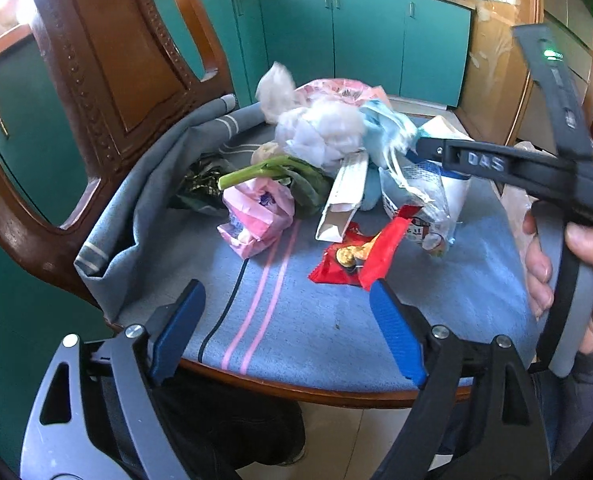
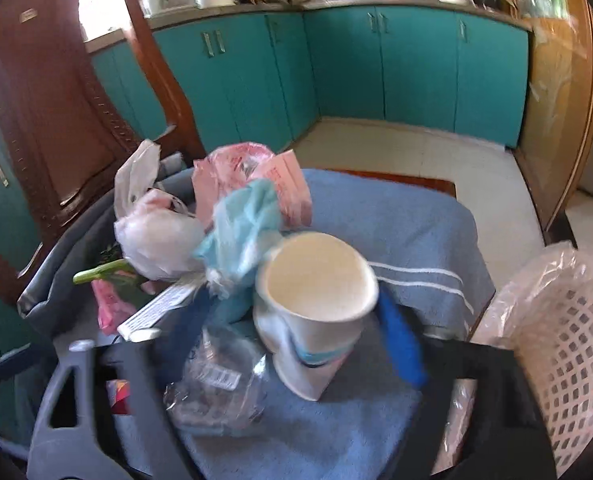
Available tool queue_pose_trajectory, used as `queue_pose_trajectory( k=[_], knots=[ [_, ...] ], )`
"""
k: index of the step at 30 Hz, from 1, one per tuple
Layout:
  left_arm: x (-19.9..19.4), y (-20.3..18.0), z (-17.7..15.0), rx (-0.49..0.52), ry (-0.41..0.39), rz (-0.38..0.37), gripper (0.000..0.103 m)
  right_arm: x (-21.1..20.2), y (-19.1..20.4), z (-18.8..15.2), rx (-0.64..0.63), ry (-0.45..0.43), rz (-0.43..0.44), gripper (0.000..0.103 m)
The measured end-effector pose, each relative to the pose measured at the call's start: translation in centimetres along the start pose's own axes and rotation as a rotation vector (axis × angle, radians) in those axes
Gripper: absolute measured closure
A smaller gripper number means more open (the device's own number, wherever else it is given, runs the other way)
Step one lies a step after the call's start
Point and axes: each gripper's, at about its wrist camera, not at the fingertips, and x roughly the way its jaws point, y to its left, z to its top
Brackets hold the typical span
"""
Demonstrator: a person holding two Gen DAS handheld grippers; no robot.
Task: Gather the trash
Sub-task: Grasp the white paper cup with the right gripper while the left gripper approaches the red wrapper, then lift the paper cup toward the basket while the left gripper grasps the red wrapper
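Left gripper [image 1: 286, 332] points down at a slant over the near edge of a chair seat covered with a blue towel [image 1: 296, 320]. Its blue fingers [image 1: 180, 328] stand wide apart with nothing between them; only towel shows in the gap.

The trash pile sits at 12 o'clock from the left gripper, toward the chair back [image 1: 108, 60]. It comprises a white plastic bag [image 1: 320, 124], a pink bag [image 1: 256, 216], a green vegetable stalk [image 1: 252, 172], a long white carton [image 1: 346, 196] and a red snack wrapper [image 1: 360, 256]. The wrapper lies nearest, just beyond the right-hand finger.

Right gripper [image 2: 296, 312] reaches in from 3 o'clock in the left wrist view, angled downward, a hand [image 1: 568, 276] wrapped around its grey handle. In its own view the white paper cup [image 2: 316, 300] lies between the fingers, its open mouth tilted toward the camera. One blue finger [image 2: 400, 344] sits against the cup's right side. The other is blurred behind a clear plastic wrapper [image 2: 220, 392]. Whether the fingers actually press on the cup cannot be told.

A white mesh basket [image 2: 568, 360] lined with clear plastic stands at 3 o'clock from the cup, beside the chair.
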Motion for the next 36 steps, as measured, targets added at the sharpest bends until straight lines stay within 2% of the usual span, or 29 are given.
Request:
queue_pose_trajectory(
  k=[3, 9, 14, 19, 21, 22, 24, 25, 26, 29, 34, 36],
  knots=[
    [0.0, 0.0, 0.0, -0.002, -0.004, 0.002, 0.018, -0.2, -1.1, -0.2, 0.07, 0.002, 0.055, 0.056],
    [0.3, -0.3, -0.6, -0.012, 0.003, -0.002, 0.017, -2.4, -1.5, -0.5, 0.073, -0.025, 0.051, 0.056],
    [0.6, -0.9, -0.2, -0.011, -0.015, -0.054, 0.018, -6.2, -3.1, -0.7, 0.126, -0.123, 0.061, 0.056],
    [2.3, -2.8, 0.7, 0.043, -0.016, -0.084, 0.018, -8.9, -4.6, -0.5, 0.127, -0.185, 0.05, 0.056],
    [3.5, -3.6, 1.0, 0.06, -0.001, -0.095, 0.022, -9.6, -5.4, -0.6, 0.137, -0.191, 0.035, 0.056],
    [4.0, -3.9, 1.1, 0.067, 0.011, -0.098, 0.028, -9.8, -5.7, -0.7, 0.143, -0.191, 0.034, 0.056],
    [5.4, -4.3, 1.3, 0.072, 0.056, -0.108, 0.05, -10.1, -6.3, -0.9, 0.154, -0.181, 0.031, 0.056],
    [5.8, -4.4, 1.2, 0.071, 0.073, -0.11, 0.067, -10.1, -6.3, -0.9, 0.156, -0.176, 0.03, 0.056],
    [6.2, -4.4, 1.2, 0.066, 0.09, -0.115, 0.069, -10.3, -6.4, -1.1, 0.157, -0.174, 0.03, 0.056],
    [5.9, -4.2, 1.2, 0.061, 0.073, -0.124, 0.075, -10.6, -6.6, -1.5, 0.147, -0.167, 0.029, 0.056],
    [4.0, -3.6, 1.2, 0.054, 0.034, -0.133, 0.076, -11.9, -7.4, -1.7, 0.16, -0.201, 0.007, 0.056],
    [2.7, -3.3, 1.3, 0.053, 0.007, -0.144, 0.076, -12.8, -8.1, -1.7, 0.172, -0.228, -0.039, 0.056]
  ],
)
